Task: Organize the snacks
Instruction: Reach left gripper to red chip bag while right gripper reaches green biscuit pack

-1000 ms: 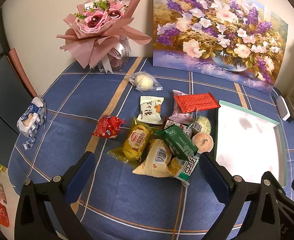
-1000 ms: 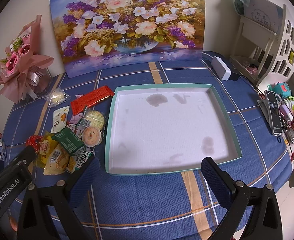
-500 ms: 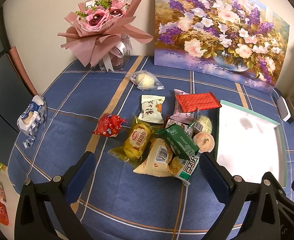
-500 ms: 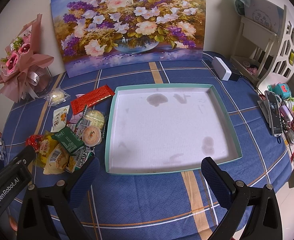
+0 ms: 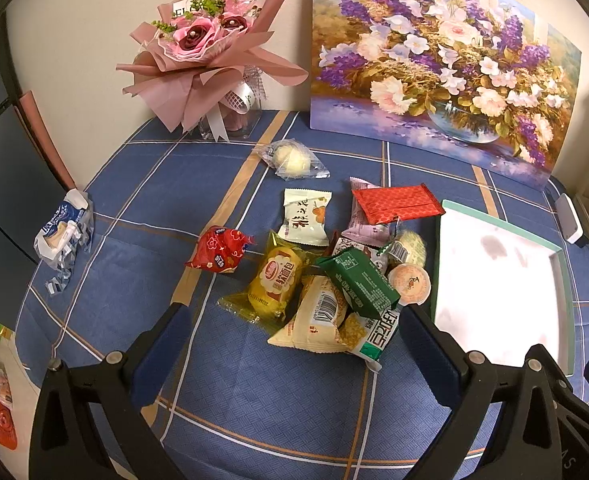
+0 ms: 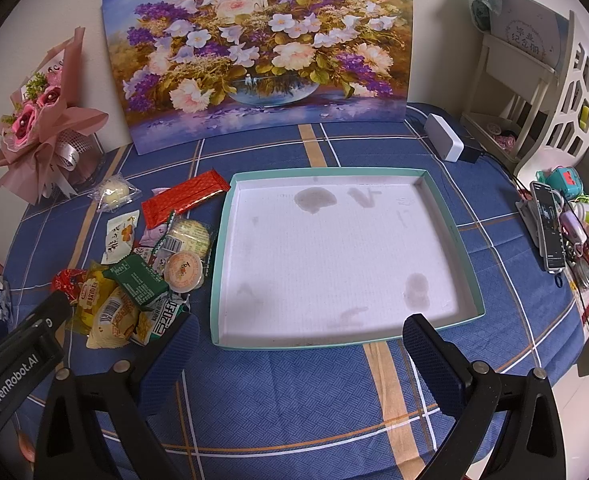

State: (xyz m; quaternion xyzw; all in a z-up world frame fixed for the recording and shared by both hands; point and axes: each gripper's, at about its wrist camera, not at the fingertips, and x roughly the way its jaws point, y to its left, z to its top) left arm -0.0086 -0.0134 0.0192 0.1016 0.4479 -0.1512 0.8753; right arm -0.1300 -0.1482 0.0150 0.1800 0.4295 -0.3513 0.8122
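Observation:
A pile of wrapped snacks lies on the blue checked tablecloth: a yellow bread pack (image 5: 274, 282), a green pack (image 5: 358, 282), a cream pack with a barcode (image 5: 320, 318), a red flat pack (image 5: 396, 204), a small red pack (image 5: 220, 250) and a clear-wrapped bun (image 5: 292, 159). A teal-rimmed white tray (image 6: 468, 268) stands empty to their right. My left gripper (image 5: 294, 338) is open just before the pile. My right gripper (image 6: 300, 350) is open and empty before the tray's near rim. The pile also shows in the right wrist view (image 6: 134, 280).
A flower painting (image 6: 262, 48) leans on the back wall, with a pink bouquet (image 5: 210, 52) to its left. A crumpled blue-white wrapper (image 5: 62, 236) lies at the table's left edge. A white box (image 6: 444, 142), a phone and small clutter (image 6: 562, 228) are at the right.
The left gripper has moved slightly toward the snack pile. The right gripper has barely moved. Nothing was taken hold of.

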